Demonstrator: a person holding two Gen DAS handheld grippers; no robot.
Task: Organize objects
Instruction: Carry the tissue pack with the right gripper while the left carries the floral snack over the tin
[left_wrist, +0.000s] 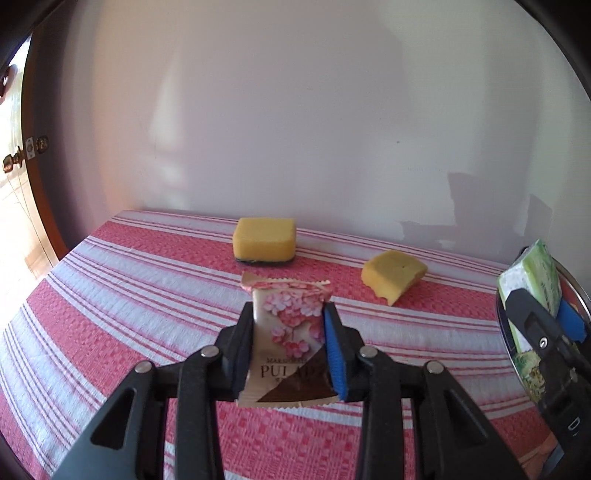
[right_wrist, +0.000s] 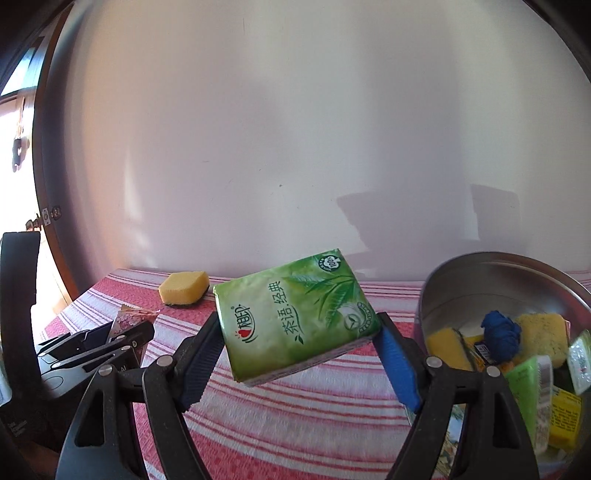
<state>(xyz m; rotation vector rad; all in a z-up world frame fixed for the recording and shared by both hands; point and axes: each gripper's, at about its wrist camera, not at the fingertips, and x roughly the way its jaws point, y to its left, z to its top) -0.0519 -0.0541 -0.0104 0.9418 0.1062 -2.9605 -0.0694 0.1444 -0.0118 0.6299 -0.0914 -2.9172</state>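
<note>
My left gripper (left_wrist: 290, 314) is shut on a snack packet (left_wrist: 288, 332) printed with pink flowers, held above the striped cloth. My right gripper (right_wrist: 297, 332) is shut on a green tissue pack (right_wrist: 295, 317), held tilted in the air just left of a metal bowl (right_wrist: 480, 273). The bowl holds several items: yellow sponges, a blue cloth ball (right_wrist: 500, 338), green and yellow packets. The right gripper and its tissue pack (left_wrist: 532, 280) also show at the right edge of the left wrist view. The left gripper (right_wrist: 110, 336) shows at the left of the right wrist view.
A yellow sponge with a dark base (left_wrist: 264, 240) lies near the wall at the back of the table. A second, torn yellow sponge (left_wrist: 393, 275) lies to its right. The red and white striped cloth (left_wrist: 110, 314) covers the table. A wooden door (left_wrist: 33, 166) is at the left.
</note>
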